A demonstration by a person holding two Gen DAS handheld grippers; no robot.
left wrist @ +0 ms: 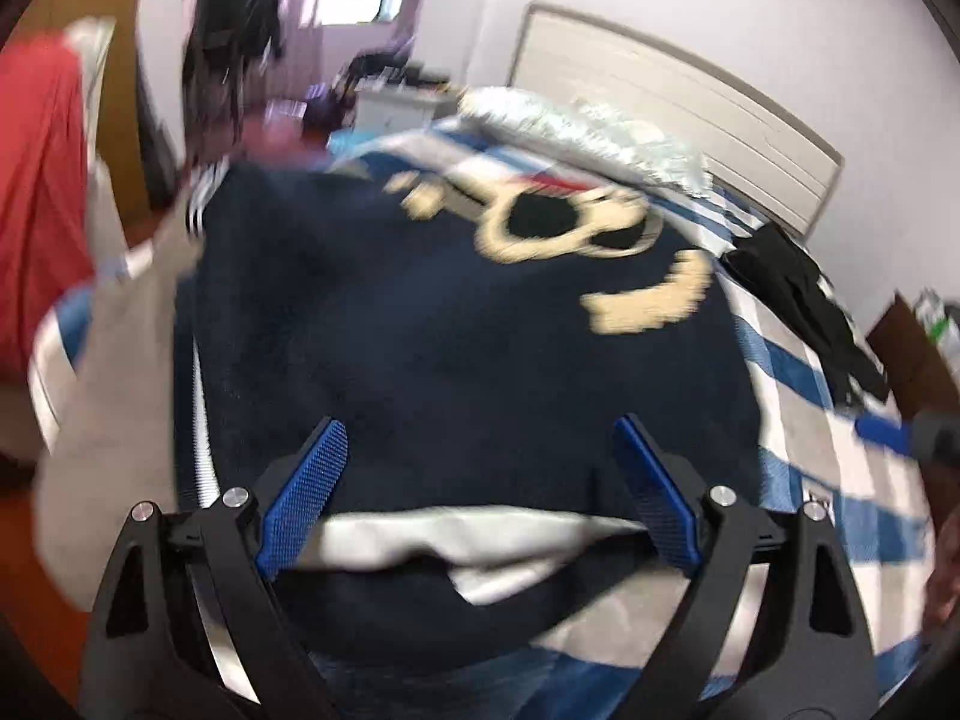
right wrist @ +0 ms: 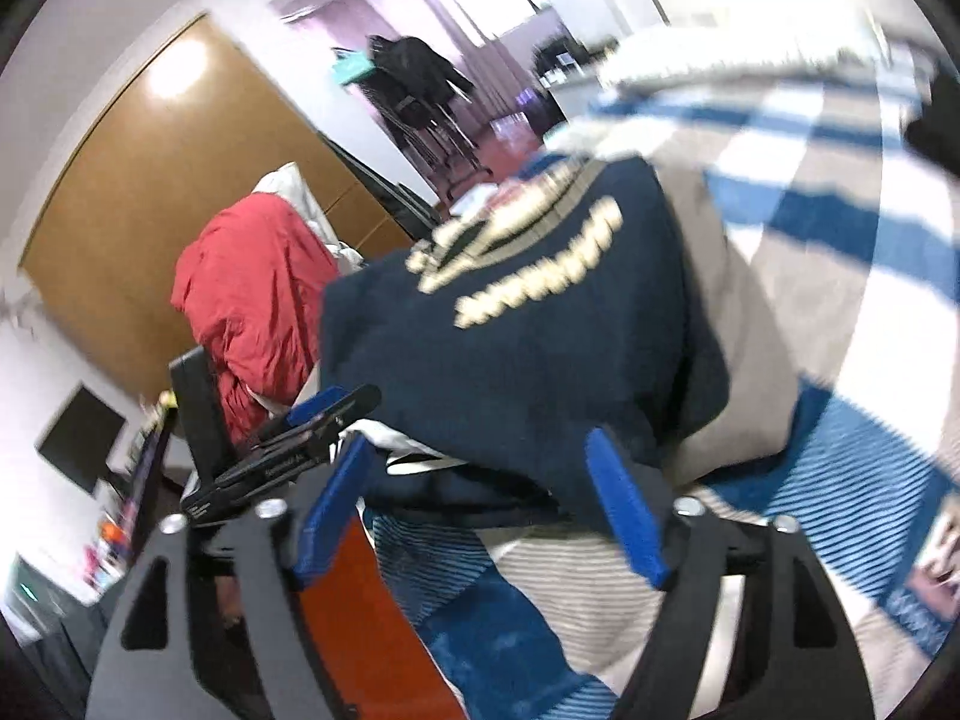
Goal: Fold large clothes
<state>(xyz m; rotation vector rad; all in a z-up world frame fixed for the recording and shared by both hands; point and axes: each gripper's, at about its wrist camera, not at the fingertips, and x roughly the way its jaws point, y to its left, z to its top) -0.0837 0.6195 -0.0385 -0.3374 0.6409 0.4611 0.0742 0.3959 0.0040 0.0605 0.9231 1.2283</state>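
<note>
On a bed with a blue-and-white striped cover [left wrist: 798,372], a navy sweatshirt [left wrist: 432,330] with cream lettering lies spread: soft, thick, likely limp when lifted. The left gripper [left wrist: 480,474] hangs over its near hem, jaws spread, pinching nothing; the folded hem at 6 o'clock looks the best hold. A red garment [left wrist: 42,192] crowds 9 o'clock, where the bed edge drops away. At 3 o'clock the right gripper [right wrist: 480,504], jaws spread and empty, faces open cover
</note>
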